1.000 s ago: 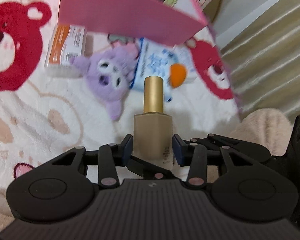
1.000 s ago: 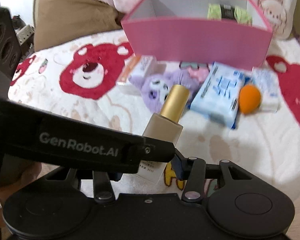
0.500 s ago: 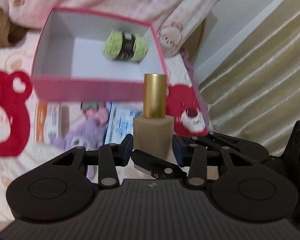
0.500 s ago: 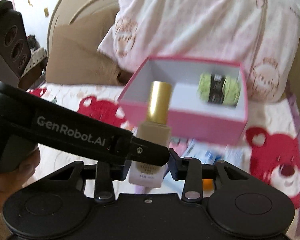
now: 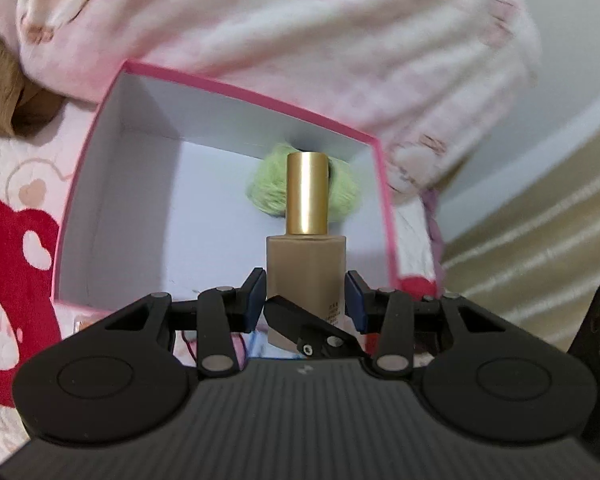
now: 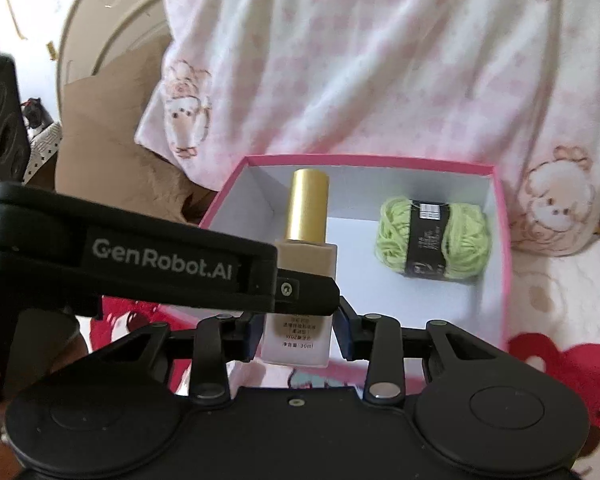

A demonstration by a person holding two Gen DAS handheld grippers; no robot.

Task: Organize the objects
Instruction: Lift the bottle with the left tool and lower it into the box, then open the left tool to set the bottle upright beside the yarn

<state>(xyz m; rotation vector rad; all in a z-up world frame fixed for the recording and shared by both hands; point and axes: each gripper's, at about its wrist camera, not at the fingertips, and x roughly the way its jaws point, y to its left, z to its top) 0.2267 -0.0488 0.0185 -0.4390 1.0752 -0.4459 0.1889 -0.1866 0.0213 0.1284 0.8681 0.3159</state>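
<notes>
A beige bottle with a gold cap (image 5: pixel 306 264) stands upright between the fingers of both grippers. My left gripper (image 5: pixel 306 300) is shut on its lower body. My right gripper (image 6: pixel 298 328) is also shut on the bottle (image 6: pixel 300 280), with the left gripper's finger (image 6: pixel 180 268) crossing in front of it. The bottle is held above the near part of an open pink box with a white inside (image 5: pixel 100 152), which also shows in the right wrist view (image 6: pixel 500 240). A green yarn ball with a black band (image 6: pixel 432 240) lies in the box, partly hidden behind the cap in the left wrist view (image 5: pixel 344 196).
A pink-and-white checked blanket with sheep prints (image 6: pixel 380 60) is bunched behind the box. The box sits on a white blanket with red bear prints (image 5: pixel 4 248). A brown cushion (image 6: pixel 112 160) lies at the back left. A striped beige surface (image 5: pixel 540 208) is at the right.
Both grippers have carried the bottle up and forward, from above the loose items on the blanket to over the pink box. The box now fills more of both views.
</notes>
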